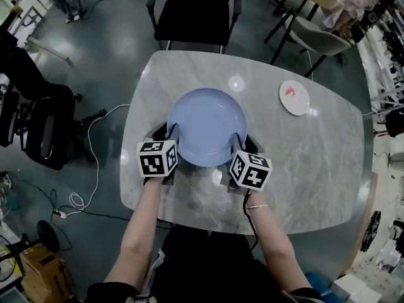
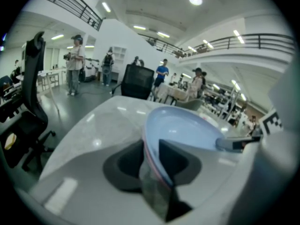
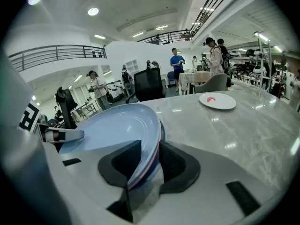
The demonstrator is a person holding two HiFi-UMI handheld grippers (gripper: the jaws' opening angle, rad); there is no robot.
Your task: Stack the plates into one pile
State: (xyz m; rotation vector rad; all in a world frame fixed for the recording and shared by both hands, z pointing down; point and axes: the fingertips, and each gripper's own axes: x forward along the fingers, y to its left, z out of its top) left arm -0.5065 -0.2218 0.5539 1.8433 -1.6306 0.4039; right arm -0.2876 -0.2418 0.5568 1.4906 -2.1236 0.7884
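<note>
A large pale-blue plate (image 1: 205, 126) lies in the middle of the grey marble table (image 1: 315, 169). In both gripper views a pink edge and a darker edge show under its rim, as of plates stacked beneath it. My left gripper (image 1: 170, 132) grips the near-left rim, and the rim (image 2: 152, 161) stands between its jaws. On the near-right rim sits my right gripper (image 1: 239, 142), with the rim (image 3: 145, 158) between its pads. The blue plate (image 3: 112, 125) looks slightly tilted in the gripper views. A small white plate (image 1: 295, 97) with a red mark lies apart at the far right.
A black chair (image 1: 192, 11) stands at the table's far side. More dark chairs (image 1: 38, 125) stand on the floor to the left, and a white cable (image 1: 95, 163) trails there. Several people stand far off in the hall. The small white plate (image 3: 217, 101) lies beyond my right gripper.
</note>
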